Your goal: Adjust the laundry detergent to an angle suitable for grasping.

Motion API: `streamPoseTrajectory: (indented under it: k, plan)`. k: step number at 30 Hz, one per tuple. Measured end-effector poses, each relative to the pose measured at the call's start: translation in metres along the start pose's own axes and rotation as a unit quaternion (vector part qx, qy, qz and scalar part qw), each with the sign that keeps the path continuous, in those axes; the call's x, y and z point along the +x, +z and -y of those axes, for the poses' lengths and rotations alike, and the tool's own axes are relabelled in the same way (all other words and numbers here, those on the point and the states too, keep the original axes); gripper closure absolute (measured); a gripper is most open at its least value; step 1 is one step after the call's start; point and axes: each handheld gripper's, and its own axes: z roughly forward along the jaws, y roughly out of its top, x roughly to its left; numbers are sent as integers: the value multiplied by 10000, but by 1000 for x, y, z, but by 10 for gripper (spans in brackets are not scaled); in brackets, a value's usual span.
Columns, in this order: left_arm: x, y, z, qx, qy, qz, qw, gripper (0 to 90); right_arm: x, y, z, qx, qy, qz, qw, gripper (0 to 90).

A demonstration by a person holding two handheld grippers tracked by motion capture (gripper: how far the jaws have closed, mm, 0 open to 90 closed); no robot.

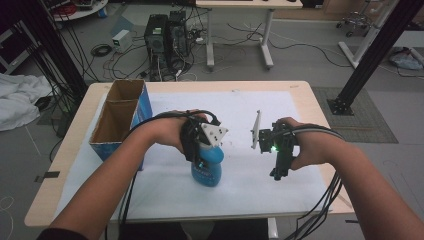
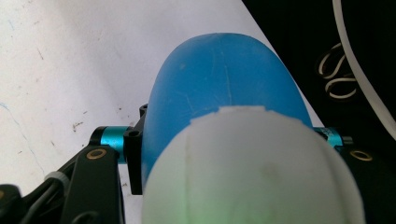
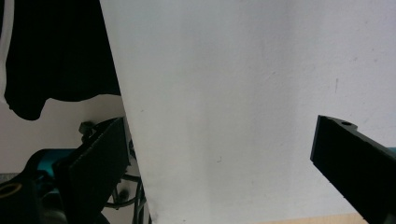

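Blue bottle (image 1: 207,169), clenched between the left fingers (image 2: 133,158), could slip on its rounded sides; right fingers (image 3: 348,149) stand released.

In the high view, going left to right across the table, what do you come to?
Cardboard box → left tongs shut on the blue bottle → right tongs, open over the white sheet.

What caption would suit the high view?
Left gripper clamps a blue bottle on the white table; right gripper empty.
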Motion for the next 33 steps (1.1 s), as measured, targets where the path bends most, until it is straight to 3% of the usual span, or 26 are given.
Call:
streamPoseTrajectory:
  k: [10,20,26,33]
  plan:
    - [-2,8,7,-178,20,126,9998,389,0,3,-3,-5,-14,-49,10000,37]
    - [-4,8,8,-110,137,143,9997,386,-1,3,-1,-9,2,-54,10000,37]
    - [-6,8,7,-55,21,139,9999,378,0,3,-4,10,-3,-58,10000,37]
    - [-8,1,8,-183,-115,35,9998,324,0,3,-5,-14,-37,-46,10000,37]
